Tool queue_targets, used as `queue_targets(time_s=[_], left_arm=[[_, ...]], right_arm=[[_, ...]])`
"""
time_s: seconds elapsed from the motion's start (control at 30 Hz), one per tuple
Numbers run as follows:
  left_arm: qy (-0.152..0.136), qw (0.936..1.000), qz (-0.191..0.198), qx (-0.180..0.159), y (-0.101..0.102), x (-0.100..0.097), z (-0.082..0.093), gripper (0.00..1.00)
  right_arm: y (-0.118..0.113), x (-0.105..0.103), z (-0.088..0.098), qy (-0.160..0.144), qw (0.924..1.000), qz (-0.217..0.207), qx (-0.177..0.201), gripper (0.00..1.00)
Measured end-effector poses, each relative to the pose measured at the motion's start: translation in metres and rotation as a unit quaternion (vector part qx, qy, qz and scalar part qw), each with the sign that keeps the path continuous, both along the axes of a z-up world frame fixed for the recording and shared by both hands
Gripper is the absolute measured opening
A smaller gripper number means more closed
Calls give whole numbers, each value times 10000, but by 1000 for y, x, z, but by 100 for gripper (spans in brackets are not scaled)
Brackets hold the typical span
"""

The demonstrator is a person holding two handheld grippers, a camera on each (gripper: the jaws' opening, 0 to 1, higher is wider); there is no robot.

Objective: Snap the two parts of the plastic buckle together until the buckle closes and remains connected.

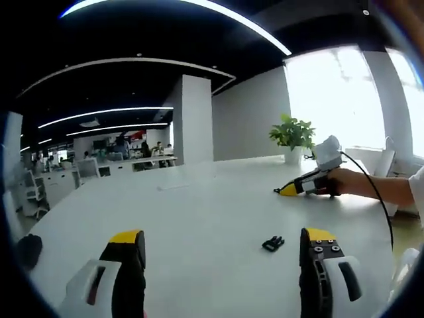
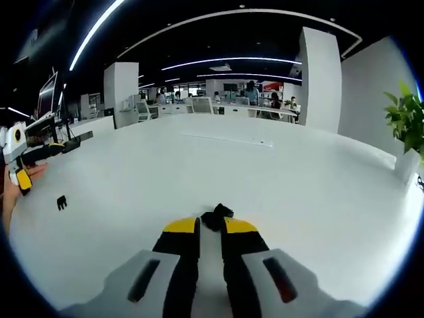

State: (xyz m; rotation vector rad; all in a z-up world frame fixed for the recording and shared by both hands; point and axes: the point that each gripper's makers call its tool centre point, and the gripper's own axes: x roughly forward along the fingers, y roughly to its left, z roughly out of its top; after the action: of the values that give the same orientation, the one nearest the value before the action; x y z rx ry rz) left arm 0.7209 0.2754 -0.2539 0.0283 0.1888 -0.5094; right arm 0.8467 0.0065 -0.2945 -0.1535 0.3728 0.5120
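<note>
A: Open-plan office, dark ceiling with long curved light strips, white pillars, desks and people far back. The wide white tabletop carries everything, and a potted plant stands at its far edge by the bright window.

B: Where are the buckle parts?

A: Apart. In the left gripper view, 1 black buckle part lies flat on the tabletop, just inside the left gripper's right-hand jaw and ahead of the tips. Its long axis runs slightly diagonal across that view, the right end a little higher; which end is which is too small to tell. The same piece shows as a tiny dark shape in the right gripper view, near the person's hand.

B: And the second one?

A: The other buckle part sits at the tips of the right gripper, pointing away along the jaws.

B: Gripper states?

A: Left gripper jaws stand wide apart, holding nothing. Right gripper jaws are nearly together, pinched on that second part, with only a thin gap between them
</note>
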Motion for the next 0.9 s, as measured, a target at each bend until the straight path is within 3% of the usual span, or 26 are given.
queue_targets(time_s=[0.27,0.67,0.9], left_arm=[[37,10000,-42,-45,0,-2,-1,99],[51,10000,-46,-70,1,-3,-3,99],[80,9999,-95,-31,-1,-4,-5,99]], right_arm=[[3,-1,0,-12,9999,104,-3,4],[5,-5,2,-23,9999,135,100,3],[21,-31,2,22,9992,338,213,3]])
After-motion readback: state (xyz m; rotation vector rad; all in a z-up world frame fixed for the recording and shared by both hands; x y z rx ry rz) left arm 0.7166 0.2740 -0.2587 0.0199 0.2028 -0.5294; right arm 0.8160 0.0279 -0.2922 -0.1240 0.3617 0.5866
